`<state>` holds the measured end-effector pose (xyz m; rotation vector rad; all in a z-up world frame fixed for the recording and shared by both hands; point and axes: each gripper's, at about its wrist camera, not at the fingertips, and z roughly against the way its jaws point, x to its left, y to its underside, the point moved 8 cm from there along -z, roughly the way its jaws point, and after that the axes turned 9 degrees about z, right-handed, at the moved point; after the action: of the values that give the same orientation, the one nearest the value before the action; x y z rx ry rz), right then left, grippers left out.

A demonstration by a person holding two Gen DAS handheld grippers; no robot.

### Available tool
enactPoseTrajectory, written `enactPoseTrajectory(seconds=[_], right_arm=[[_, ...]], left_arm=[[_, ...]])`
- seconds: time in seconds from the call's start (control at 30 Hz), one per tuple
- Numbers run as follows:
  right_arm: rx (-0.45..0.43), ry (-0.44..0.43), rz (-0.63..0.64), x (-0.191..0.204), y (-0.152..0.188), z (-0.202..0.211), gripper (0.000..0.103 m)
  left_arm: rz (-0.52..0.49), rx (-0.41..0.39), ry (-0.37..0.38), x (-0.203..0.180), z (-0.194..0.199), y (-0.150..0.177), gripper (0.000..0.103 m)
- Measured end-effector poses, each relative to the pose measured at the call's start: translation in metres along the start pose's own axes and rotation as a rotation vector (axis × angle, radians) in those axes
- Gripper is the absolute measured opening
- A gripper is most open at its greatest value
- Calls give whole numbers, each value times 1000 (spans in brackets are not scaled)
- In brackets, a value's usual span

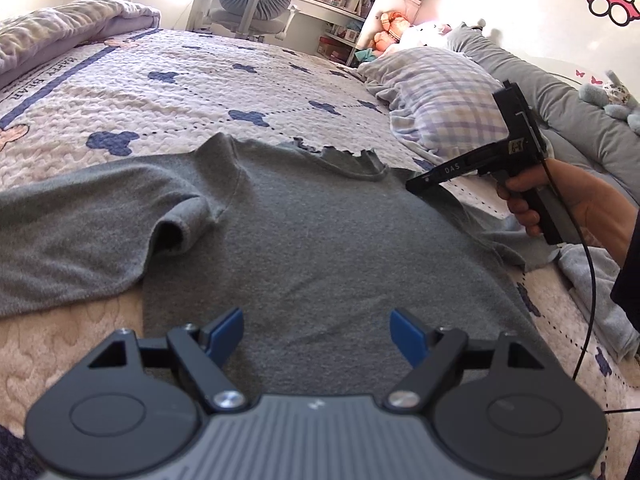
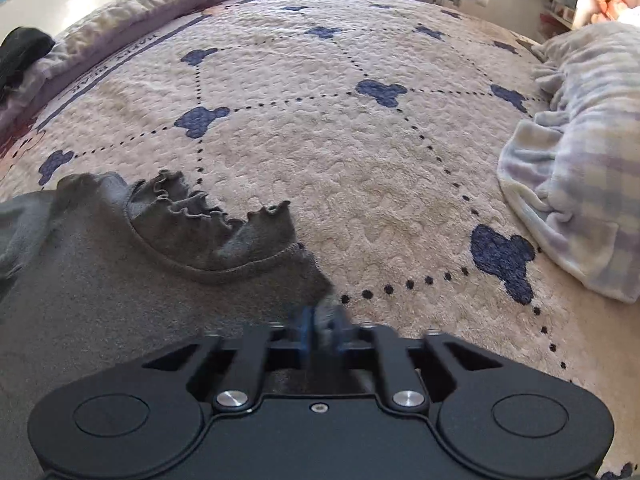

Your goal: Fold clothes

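Observation:
A grey T-shirt (image 1: 312, 240) with a ruffled collar (image 1: 340, 160) lies spread on the bed, its left sleeve (image 1: 80, 220) folded partly inward. My left gripper (image 1: 318, 334) hovers open over the shirt's lower body, with nothing between its blue pads. A hand (image 1: 560, 200) holds my right gripper (image 1: 414, 189) at the shirt's right shoulder. In the right wrist view, the right gripper (image 2: 322, 330) is shut, with grey fabric of the T-shirt (image 2: 100, 288) pinched between its pads, just right of the collar (image 2: 192, 208).
The quilted bedspread (image 1: 160, 80) with blue bear shapes stretches beyond the shirt. A plaid blanket (image 1: 444, 100) (image 2: 580, 160) is bunched on the right, with a grey cushion (image 1: 560, 100) behind it. A folded quilt (image 1: 60, 28) lies far left. A black cable (image 1: 588, 300) hangs from the right gripper.

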<state>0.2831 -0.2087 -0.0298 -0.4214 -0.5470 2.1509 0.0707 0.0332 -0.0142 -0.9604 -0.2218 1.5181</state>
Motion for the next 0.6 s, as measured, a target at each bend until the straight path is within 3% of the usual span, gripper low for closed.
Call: enactPoseTrajectory(seconds=[0.13,0.27,0.37,0.5,0.53,0.57,0.6], right_arm=[[-36,89,74,1,-13,10,5],[-122,186,14,-15,-26,18,4],[-115,245,11,-15,-22,6,4],[-46,235,36,-8,-16,-11,7],[-32,234,40,-7,-15,-14,13],[-26,233,32,-7,-16,-14,30],[-42,231,5,-8,-20,-9,40]], left_arm=[[2,-20,-15,2,2,-6,82],[24,-34,-22,6,5,-9,82],[34,-36,-39,10,5,-10,82],[98,-11,-56,21,2,-10,85],[126,-9,-57,25,2,-11,86],[147,-8,-61,28,3,-11,87],[156,-7,-65,29,3,-12,89]])
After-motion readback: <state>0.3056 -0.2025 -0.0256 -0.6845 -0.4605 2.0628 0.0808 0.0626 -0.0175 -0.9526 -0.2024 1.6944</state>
